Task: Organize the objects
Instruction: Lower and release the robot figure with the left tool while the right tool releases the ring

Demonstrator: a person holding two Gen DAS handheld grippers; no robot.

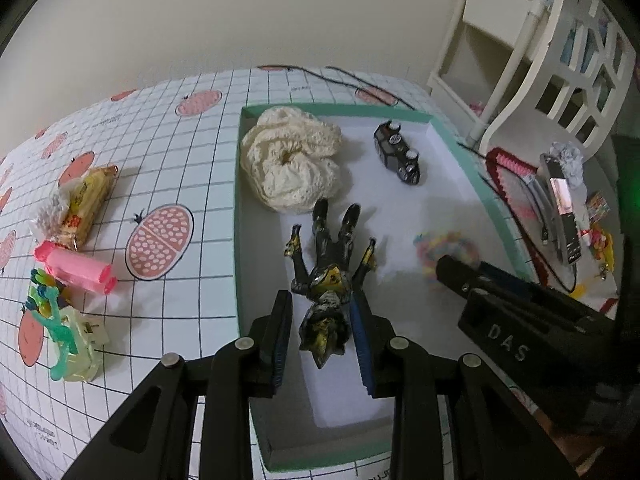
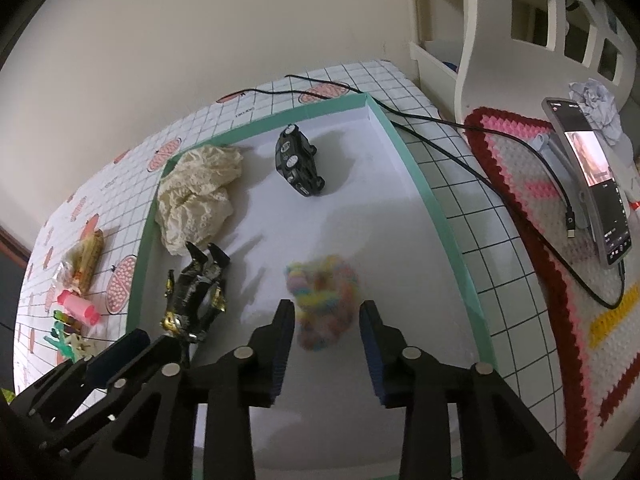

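A shallow white box with a green rim (image 1: 480,184) (image 2: 420,184) lies on the gridded tablecloth. Inside it are a cream crochet cloth (image 1: 292,164) (image 2: 196,196), a black toy car (image 1: 398,152) (image 2: 298,160), a dark action figure (image 1: 324,280) (image 2: 196,296) and a pastel scrunchie (image 1: 448,248) (image 2: 324,304). My left gripper (image 1: 322,298) stands open, its fingers either side of the figure's head, and the figure lies flat on the box floor. My right gripper (image 2: 327,306) is open over the scrunchie, which looks blurred between its fingers.
Left of the box lie a yellow snack packet (image 1: 84,204), a pink tube (image 1: 76,268) and a green plastic toy (image 1: 60,328). To the right, a phone on a stand (image 2: 596,184) sits on a crochet mat (image 2: 540,220) with black cables (image 2: 440,136). White furniture (image 2: 480,40) stands behind.
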